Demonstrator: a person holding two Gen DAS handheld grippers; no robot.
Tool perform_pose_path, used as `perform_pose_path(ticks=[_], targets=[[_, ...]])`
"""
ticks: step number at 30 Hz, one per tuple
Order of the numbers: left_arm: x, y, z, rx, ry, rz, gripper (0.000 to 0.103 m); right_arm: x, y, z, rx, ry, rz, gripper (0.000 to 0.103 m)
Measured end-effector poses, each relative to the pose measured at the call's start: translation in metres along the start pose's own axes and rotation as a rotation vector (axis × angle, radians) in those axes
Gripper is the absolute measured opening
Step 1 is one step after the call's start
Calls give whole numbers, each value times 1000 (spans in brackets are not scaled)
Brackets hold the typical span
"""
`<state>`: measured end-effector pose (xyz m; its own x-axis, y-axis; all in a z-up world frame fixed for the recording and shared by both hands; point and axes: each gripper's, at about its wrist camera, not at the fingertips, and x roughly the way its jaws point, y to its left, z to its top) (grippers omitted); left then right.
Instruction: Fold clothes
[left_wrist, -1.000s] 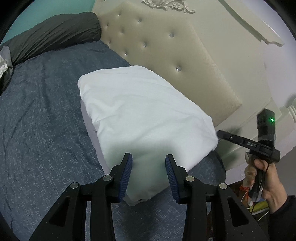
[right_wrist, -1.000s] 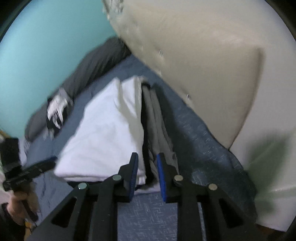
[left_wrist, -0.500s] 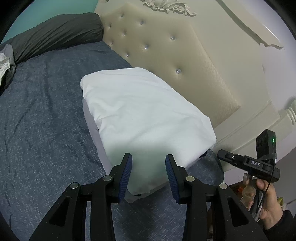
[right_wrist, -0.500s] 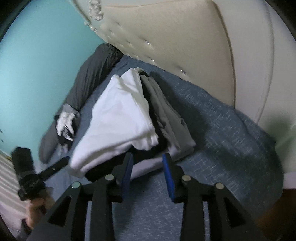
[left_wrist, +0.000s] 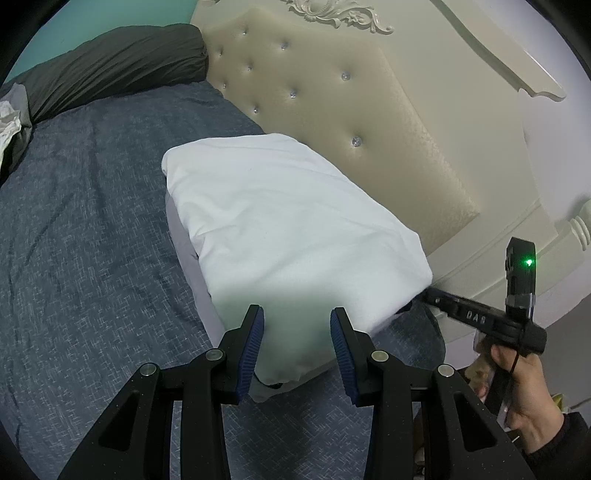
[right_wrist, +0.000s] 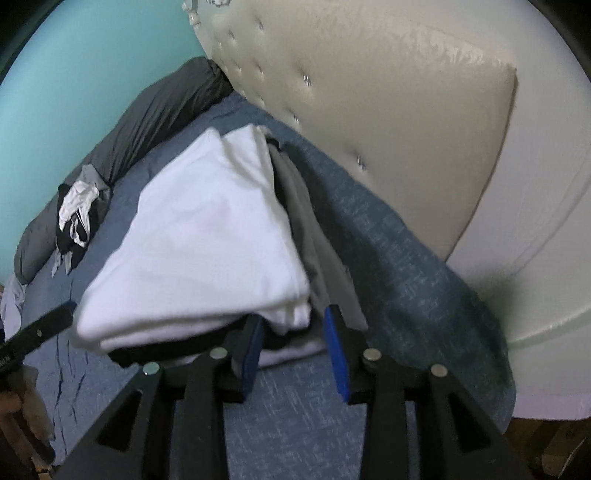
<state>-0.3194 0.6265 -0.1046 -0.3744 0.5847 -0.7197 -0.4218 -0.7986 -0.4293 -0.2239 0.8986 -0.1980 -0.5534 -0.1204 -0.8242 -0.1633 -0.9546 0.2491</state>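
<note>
Folded clothes (right_wrist: 207, 236), right gripper (right_wrist: 293, 334) closer, jaws wider

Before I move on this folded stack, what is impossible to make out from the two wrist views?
- Clothes under the white garment: left wrist view, white top covers them; right wrist view blurs their edges.
- Right gripper contact with the stack: blur, and its own fingers hide the corner.
- Crumpled pile by the dark pillow: small, blurred.
- Left gripper: height above the white garment unclear.
</note>
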Motion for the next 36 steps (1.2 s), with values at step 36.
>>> perform_pose_path(ticks=[36], targets=[[-16,15,7,-11,-37,11,41,-25,7,38,-19,-129,81,17]])
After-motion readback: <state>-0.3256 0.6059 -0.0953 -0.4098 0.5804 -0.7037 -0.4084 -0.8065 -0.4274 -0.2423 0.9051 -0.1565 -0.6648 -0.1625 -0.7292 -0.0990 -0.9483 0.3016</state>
